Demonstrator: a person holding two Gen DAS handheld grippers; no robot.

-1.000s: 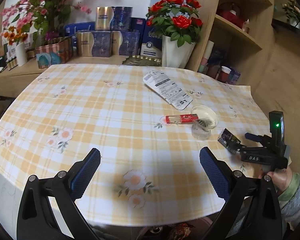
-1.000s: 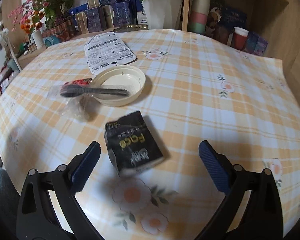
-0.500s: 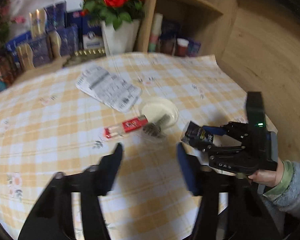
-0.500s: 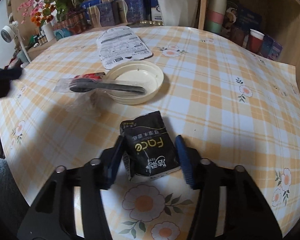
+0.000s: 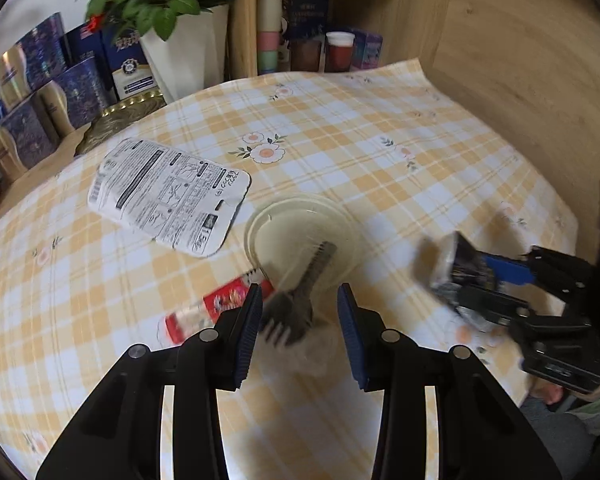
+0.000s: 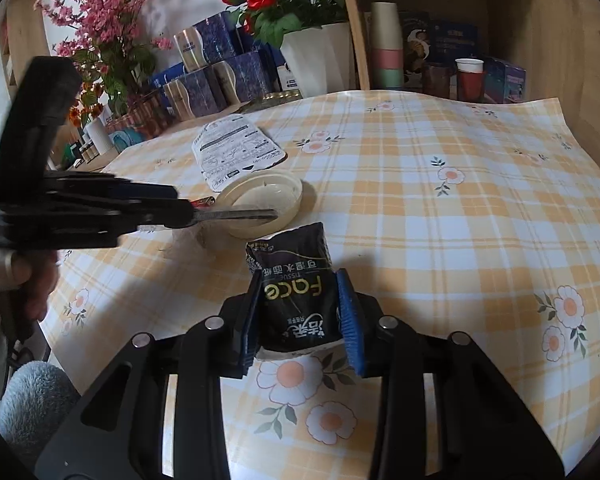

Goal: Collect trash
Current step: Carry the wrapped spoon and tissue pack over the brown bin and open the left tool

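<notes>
My right gripper (image 6: 300,312) is shut on a black tissue packet (image 6: 294,300) and holds it just above the checked tablecloth; the packet also shows at the right of the left wrist view (image 5: 450,266). My left gripper (image 5: 298,322) has its jaws narrowed around a black plastic fork in a clear wrapper (image 5: 300,300), whose end rests in a cream plastic lid (image 5: 296,236). I cannot tell whether the pads touch the fork. A red and clear wrapper (image 5: 216,308) lies just left of the fork. A white printed package (image 5: 168,196) lies behind.
A white vase of red roses (image 6: 320,56), blue and gold boxes (image 6: 216,72) and pink flowers (image 6: 112,36) stand along the back. A wooden shelf (image 6: 440,60) with cups is at the back right. The tablecloth edge (image 5: 556,216) is at the right.
My left gripper moved forward and right to the fork and narrowed its jaws. My right gripper closed on the tissue packet and lifted it off the cloth.
</notes>
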